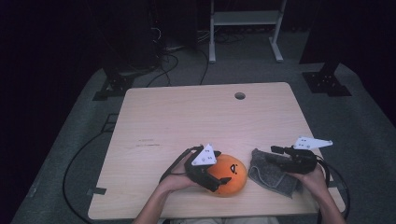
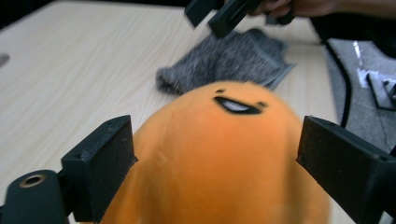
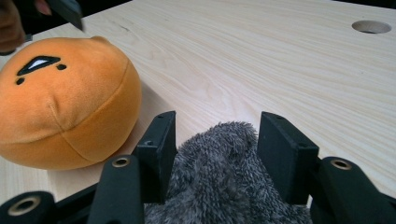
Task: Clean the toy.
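Note:
An orange round plush with a drawn face (image 1: 232, 175) lies near the table's front edge. My left gripper (image 1: 223, 181) reaches over it from the left. In the left gripper view the plush (image 2: 219, 154) sits between the two spread jaws of the left gripper (image 2: 215, 149) and looks round, not squeezed. A grey fuzzy cloth (image 1: 273, 175) lies crumpled to the plush's right. My right gripper (image 1: 272, 155) is over its far end. In the right gripper view the cloth (image 3: 219, 177) bulges between the parted jaws of the right gripper (image 3: 215, 140), beside the plush (image 3: 60, 107).
The light wooden table (image 1: 196, 116) has a round cable hole (image 1: 239, 95) at its far edge. Black cables trail from both grippers over the front edge. On the dark floor behind stand a white rack (image 1: 245, 28) and black stands.

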Demonstrator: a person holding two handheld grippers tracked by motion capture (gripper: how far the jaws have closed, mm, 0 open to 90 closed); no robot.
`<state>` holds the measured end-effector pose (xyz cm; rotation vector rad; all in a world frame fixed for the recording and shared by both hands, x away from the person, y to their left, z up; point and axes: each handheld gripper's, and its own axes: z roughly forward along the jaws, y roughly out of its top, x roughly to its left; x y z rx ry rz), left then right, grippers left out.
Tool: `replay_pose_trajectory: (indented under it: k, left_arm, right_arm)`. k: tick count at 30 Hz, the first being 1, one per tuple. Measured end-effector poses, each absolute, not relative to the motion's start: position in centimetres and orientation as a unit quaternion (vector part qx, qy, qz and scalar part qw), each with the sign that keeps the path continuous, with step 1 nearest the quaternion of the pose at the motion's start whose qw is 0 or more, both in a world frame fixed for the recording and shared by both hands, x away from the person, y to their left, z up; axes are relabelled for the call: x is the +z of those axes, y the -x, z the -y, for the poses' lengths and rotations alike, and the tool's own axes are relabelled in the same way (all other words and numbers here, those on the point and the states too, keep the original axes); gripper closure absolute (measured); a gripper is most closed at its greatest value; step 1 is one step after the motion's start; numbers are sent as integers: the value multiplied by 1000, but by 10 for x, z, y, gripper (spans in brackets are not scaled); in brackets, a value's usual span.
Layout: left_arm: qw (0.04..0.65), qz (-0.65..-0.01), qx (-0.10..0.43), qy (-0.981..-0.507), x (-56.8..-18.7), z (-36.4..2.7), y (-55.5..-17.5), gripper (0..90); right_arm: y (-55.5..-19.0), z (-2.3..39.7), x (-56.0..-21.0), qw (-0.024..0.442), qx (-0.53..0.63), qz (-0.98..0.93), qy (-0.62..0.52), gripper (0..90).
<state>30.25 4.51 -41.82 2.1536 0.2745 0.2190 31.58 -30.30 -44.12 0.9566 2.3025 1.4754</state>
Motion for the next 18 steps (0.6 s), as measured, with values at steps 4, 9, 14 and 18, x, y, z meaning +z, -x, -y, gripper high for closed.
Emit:
replay_pose_trajectory:
  k: [4, 9, 14, 18]
  left_arm:
    - [468, -114, 87, -872, -432, -41, -301, 92]
    - [444, -103, 118, -882, -428, -39, -291, 351]
    - [459, -108, 112, -875, -417, -41, -291, 461]
    - [468, -123, 114, -868, -410, -43, -299, 472]
  right_arm:
    - [-316, 303, -442, 125, 504, -789, -327, 443]
    - [-316, 303, -440, 129, 511, -783, -331, 440]
    - [-315, 303, -439, 138, 517, -777, -332, 426]
    - [-314, 306, -438, 143, 526, -767, -337, 419]
